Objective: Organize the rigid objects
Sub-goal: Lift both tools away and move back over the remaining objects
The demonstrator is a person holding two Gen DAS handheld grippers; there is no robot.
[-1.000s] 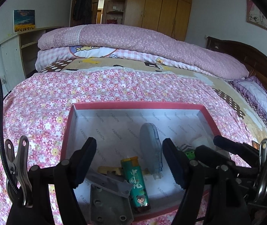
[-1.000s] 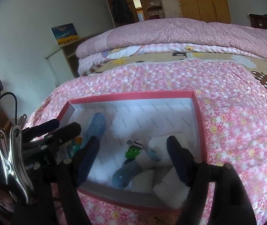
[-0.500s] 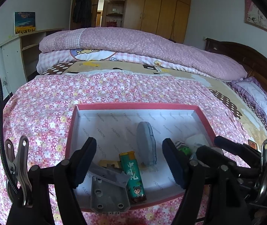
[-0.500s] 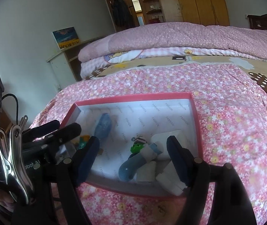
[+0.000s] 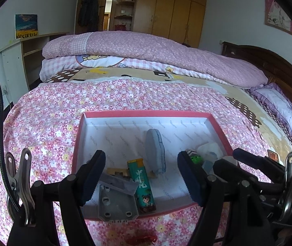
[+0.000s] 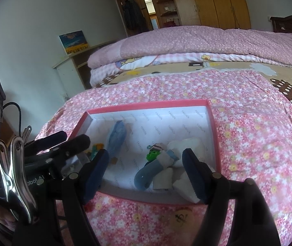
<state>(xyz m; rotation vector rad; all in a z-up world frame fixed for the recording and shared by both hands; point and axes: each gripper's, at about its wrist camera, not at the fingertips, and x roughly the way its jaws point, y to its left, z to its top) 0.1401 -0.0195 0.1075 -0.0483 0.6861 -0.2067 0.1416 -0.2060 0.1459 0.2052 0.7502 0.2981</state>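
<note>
We hold both claws spread and empty over the near edge of the red-rimmed box (image 5: 146,114), which sits on the flowered bedspread (image 5: 49,119). The left claw (image 5: 140,177) frames the green lighter (image 5: 141,184), lying just ahead between its fingers, with the grey plate (image 5: 116,205) below and toward its left finger, leaning over the box's near rim, and the blue case (image 5: 155,149) further ahead. The right claw (image 6: 146,171) frames the blue curved piece (image 6: 148,173), the small green toy (image 6: 153,154) ahead of it, and the white blocks (image 6: 183,184) by its right finger. We judge the things are gathered in the box so that each claw has its own cluster within reach.

Against a second ago, the box sits further ahead of both claws and looks smaller: we have drawn back. The blue case now points more directly away from the left claw.
</note>
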